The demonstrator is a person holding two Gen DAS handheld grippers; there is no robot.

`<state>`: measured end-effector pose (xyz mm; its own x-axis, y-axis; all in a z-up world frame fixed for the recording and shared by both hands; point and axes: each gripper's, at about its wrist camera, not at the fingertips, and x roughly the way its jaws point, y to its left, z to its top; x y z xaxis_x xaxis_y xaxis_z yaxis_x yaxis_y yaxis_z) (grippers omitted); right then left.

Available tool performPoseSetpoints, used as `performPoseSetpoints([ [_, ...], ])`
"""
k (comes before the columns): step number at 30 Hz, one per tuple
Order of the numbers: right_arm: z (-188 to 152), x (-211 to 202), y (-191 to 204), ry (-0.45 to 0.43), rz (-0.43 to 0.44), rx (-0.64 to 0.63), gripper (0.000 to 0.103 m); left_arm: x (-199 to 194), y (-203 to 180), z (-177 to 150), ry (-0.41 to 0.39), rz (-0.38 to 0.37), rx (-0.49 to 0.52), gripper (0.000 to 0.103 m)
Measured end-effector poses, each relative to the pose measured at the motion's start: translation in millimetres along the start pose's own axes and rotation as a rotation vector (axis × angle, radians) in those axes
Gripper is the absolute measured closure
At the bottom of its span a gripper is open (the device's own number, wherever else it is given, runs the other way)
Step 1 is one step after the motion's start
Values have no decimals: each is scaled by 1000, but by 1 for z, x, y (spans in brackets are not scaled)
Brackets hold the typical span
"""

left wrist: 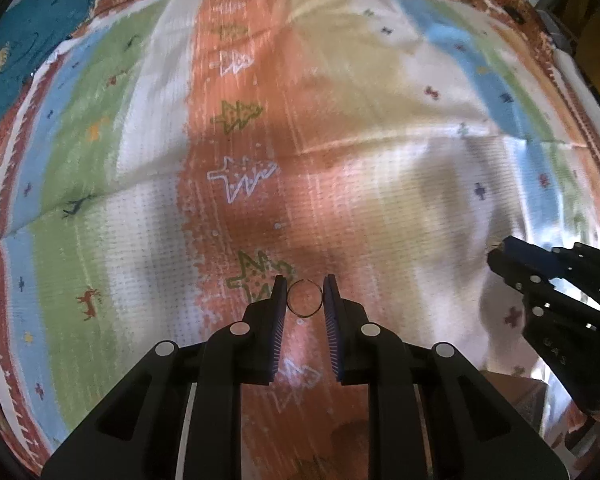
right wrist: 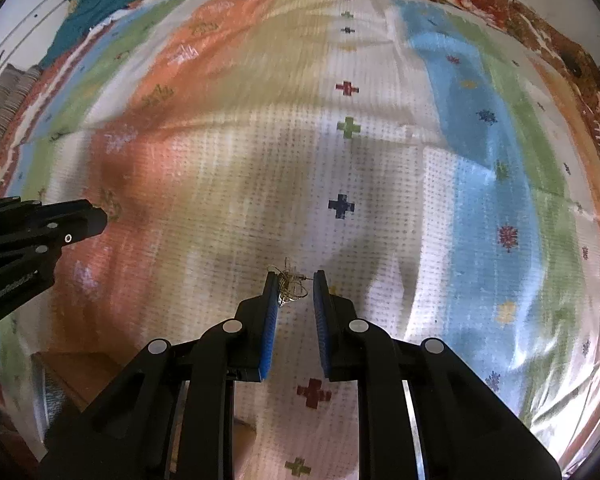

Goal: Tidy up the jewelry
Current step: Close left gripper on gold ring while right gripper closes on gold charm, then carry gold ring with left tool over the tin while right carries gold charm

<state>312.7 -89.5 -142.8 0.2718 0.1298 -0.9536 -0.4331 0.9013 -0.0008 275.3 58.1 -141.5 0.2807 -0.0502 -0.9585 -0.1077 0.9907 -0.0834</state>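
Cloth (left wrist: 340, 128) in broad stripes of orange, green, blue, tan and white, printed with small crosses and animal shapes, covers the surface under both tools, with a rust-red patterned border along its far edge. A brown box-like shape (right wrist: 80, 376) shows at the near edge of the cloth, low in the right wrist view; whether it is a container, or what lies in it, cannot be told.

The left hand-held gripper (left wrist: 305, 298) stands part-way spread, its blue ribbed pads on either side of a thin metal ring (left wrist: 305, 298). The ring stands on edge between the fingertips (left wrist: 279, 292), its rim meeting both pads, above the orange stripe near a green tree-like print.

The right hand-held gripper (right wrist: 296, 290) is also part-way spread. A small tangle of fine gold-coloured chain (right wrist: 290, 284) sits at its tips, lying against the left-hand pad (right wrist: 271, 300), with a gap between it and the other pad. Whether the chain rests on the white stripe below or hangs from the pad cannot be told.

Each tool shows in the other's view: the right one at the right edge (left wrist: 496, 258), the left one at the left edge (right wrist: 96, 218). A teal cloth (left wrist: 32, 36) lies beyond the far left corner.
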Motion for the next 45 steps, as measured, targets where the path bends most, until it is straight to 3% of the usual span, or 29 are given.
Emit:
performPoseSetpoints([
  [45, -41, -74, 23, -128, 22, -52, 85, -89, -26, -48, -168, -64, 56, 85],
])
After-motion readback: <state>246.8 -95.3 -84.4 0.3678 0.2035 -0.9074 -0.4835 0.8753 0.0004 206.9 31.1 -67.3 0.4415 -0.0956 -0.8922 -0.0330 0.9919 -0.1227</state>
